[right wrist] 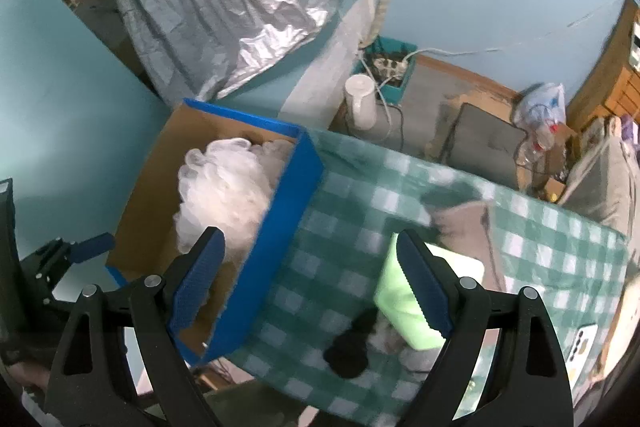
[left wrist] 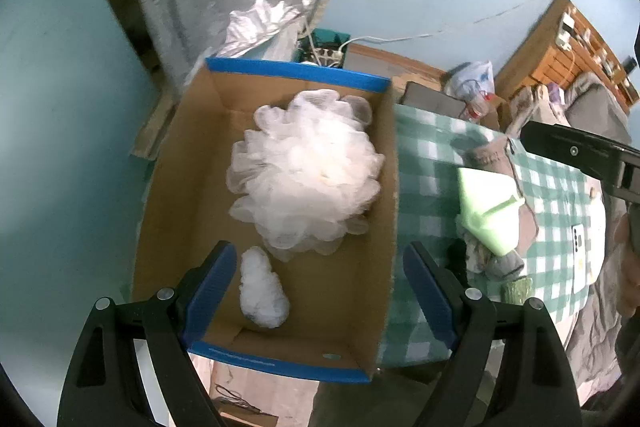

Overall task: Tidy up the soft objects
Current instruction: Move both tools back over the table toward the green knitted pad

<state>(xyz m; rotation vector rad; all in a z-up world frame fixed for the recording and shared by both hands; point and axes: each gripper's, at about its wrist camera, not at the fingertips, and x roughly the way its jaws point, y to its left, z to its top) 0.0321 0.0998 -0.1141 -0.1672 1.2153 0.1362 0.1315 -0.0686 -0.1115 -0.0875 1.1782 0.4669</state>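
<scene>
The left gripper [left wrist: 320, 291] hung open and empty over the cardboard box [left wrist: 180, 163], with the white mesh pouf [left wrist: 304, 171] ahead and a cotton wad [left wrist: 262, 293] just inside its left finger. The right gripper [right wrist: 308, 287], likewise open, straddled the box wall, the green sponge [right wrist: 400, 301] under its right finger. Closing there would likely pinch the checked cloth [right wrist: 340, 227] or box edge instead.

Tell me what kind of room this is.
Probably a lived-in room at home: a checked tablecloth on the table, a cardboard box of soft things, a wooden dresser against the blue wall.
</scene>
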